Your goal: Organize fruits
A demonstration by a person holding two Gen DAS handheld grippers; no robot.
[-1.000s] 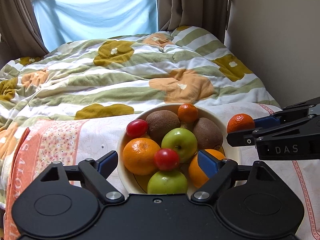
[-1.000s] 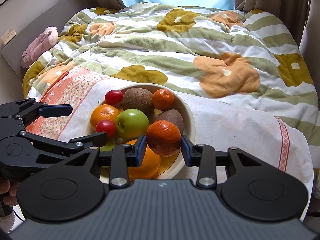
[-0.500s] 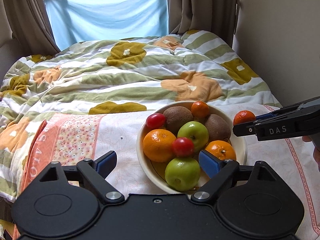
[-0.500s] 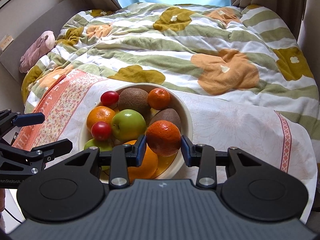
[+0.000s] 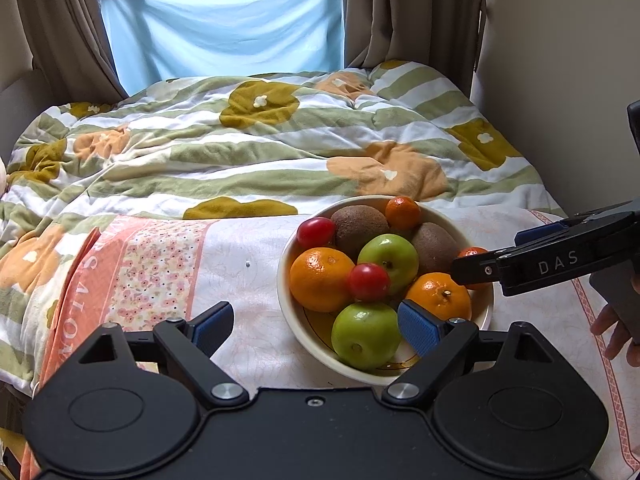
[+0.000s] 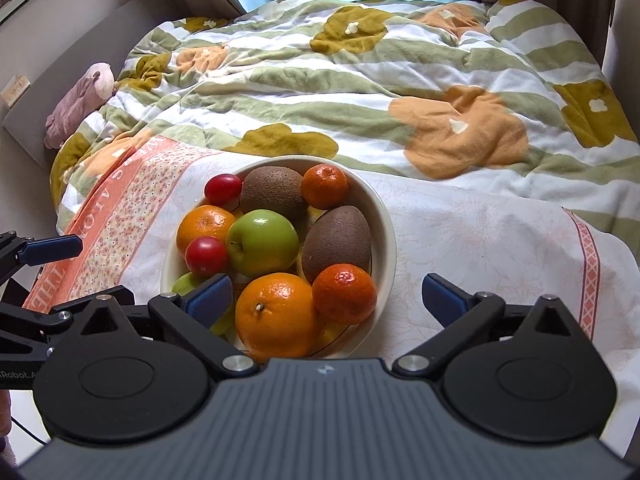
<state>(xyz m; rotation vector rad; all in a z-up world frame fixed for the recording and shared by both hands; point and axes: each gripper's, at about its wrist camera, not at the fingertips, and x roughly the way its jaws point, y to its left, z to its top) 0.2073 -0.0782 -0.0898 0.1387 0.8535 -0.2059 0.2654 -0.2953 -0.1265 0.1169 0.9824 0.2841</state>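
bedside cloth: right claw (image 6: pixel 326 294) just sprang open over the tangerine (image 6: pixel 344 293); left claw (image 5: pixel 316 322) released.

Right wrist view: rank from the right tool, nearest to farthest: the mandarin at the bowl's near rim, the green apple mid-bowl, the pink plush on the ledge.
Measured from the right tool, jaws wide open:
1. Mandarin, between the pads at the bowl's near right rim.
2. Green apple, bowl centre, further in.
3. Pink plush, far left on the ledge beside the bed.
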